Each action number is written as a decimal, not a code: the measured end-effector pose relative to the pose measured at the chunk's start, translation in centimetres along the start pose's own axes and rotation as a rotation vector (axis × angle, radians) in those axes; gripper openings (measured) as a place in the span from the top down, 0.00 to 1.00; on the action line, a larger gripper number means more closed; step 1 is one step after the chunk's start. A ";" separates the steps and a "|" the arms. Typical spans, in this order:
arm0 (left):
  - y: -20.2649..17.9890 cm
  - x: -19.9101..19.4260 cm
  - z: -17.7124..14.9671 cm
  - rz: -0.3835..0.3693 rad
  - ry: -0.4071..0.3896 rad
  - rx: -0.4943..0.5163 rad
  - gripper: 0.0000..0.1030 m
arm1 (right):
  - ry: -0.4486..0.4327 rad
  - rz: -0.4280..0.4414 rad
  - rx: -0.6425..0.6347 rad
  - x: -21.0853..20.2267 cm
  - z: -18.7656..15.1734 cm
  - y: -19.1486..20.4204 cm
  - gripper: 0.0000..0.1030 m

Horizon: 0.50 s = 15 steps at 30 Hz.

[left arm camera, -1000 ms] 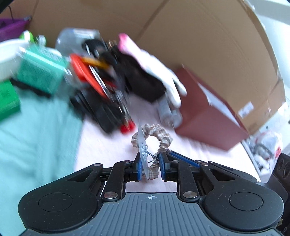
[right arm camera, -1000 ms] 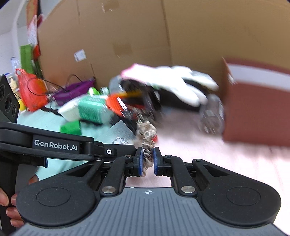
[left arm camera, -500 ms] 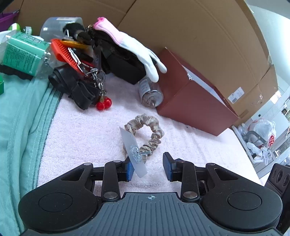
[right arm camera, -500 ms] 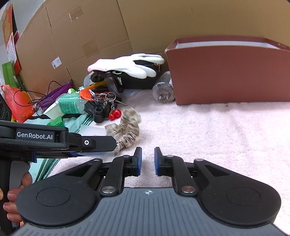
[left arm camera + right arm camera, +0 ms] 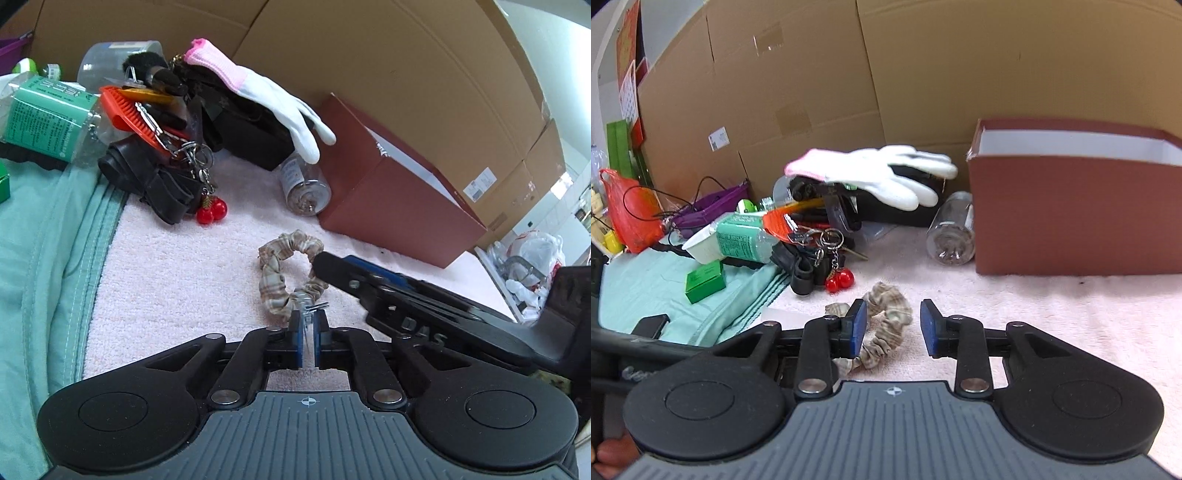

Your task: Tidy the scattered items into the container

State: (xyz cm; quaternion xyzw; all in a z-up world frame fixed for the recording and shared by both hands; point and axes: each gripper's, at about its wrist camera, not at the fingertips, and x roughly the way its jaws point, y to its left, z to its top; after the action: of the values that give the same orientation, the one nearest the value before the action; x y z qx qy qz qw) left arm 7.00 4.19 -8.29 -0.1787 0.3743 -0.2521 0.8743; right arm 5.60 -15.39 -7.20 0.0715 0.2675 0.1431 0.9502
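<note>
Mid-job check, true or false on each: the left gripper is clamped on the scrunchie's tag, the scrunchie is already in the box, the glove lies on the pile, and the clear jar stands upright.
1. The left gripper is clamped on the tag of the scrunchie. True.
2. The scrunchie is inside the red-brown box. False: it lies on the pink towel, in front of the box.
3. The white glove lies on top of the pile. True.
4. The clear jar stands upright. False: it lies on its side beside the box.

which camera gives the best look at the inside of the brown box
The right wrist view: it faces the brown box and shows its white inner wall above the near side. The left wrist view shows the brown box cornerwise, with only a white sliver. Neither shows the bottom.
</note>
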 end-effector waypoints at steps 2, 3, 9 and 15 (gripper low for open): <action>0.0 -0.5 0.1 0.018 -0.015 0.009 0.98 | 0.020 0.000 0.007 0.8 -0.1 -0.1 0.64; 0.1 -0.7 0.1 0.026 -0.024 0.008 0.98 | 0.027 0.000 0.007 1.0 -0.3 -0.1 0.64; 1.5 -1.5 0.4 0.062 -0.062 -0.036 0.86 | 0.055 -0.012 0.010 1.4 -0.7 -0.2 0.71; 3.3 -0.2 0.3 0.081 -0.045 -0.122 0.72 | 0.061 -0.028 -0.001 1.6 -0.7 0.1 0.69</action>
State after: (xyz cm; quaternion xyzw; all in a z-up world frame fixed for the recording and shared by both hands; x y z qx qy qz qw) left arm 8.09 6.99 -9.65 -0.2222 0.3762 -0.1892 0.8794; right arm 6.52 -14.73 -8.56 0.0627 0.2972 0.1322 0.9435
